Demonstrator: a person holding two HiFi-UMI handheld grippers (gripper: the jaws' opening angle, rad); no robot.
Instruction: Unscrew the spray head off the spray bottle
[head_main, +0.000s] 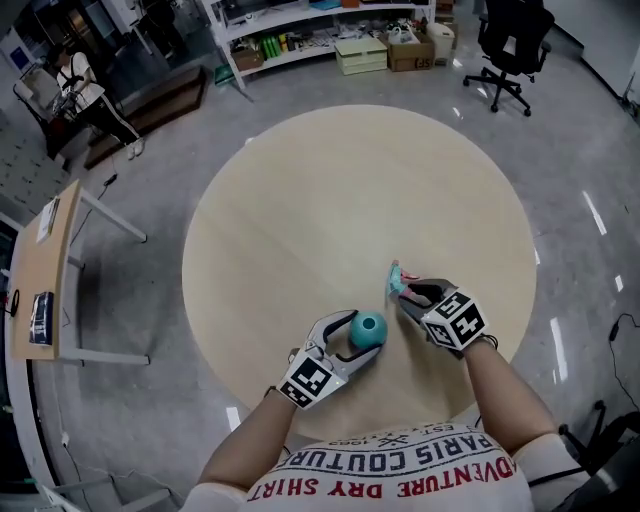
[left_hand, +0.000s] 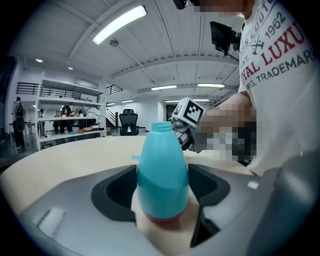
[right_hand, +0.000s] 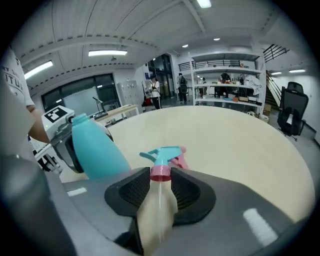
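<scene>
Spray bottle (head_main: 368, 328) (left_hand: 162, 170) (right_hand: 92, 147): teal plastic, rounded body tapering to a short open neck, with a red band round the base. It stands upright near the front edge of the round pale-wood counter (head_main: 350, 190), with its head already off.

Spray head (head_main: 397, 282) (right_hand: 162, 157): teal nozzle and top, pink trigger, pink collar (right_hand: 160, 173), and a thin clear dip tube (right_hand: 160, 210) running back from the collar. It is apart from the bottle and just to its right in the head view, low over the counter. Whether it touches the surface cannot be told.

Left gripper (head_main: 362, 335) (left_hand: 162, 210): jaws spread wide and closed against both sides of the bottle's lower body, holding it upright between them.

Right gripper (head_main: 405, 290) (right_hand: 161, 187): jaws partly closed and clamped on the pink collar of the spray head. The nozzle points away past the fingertips, and the dip tube lies back between the jaws.
</scene>
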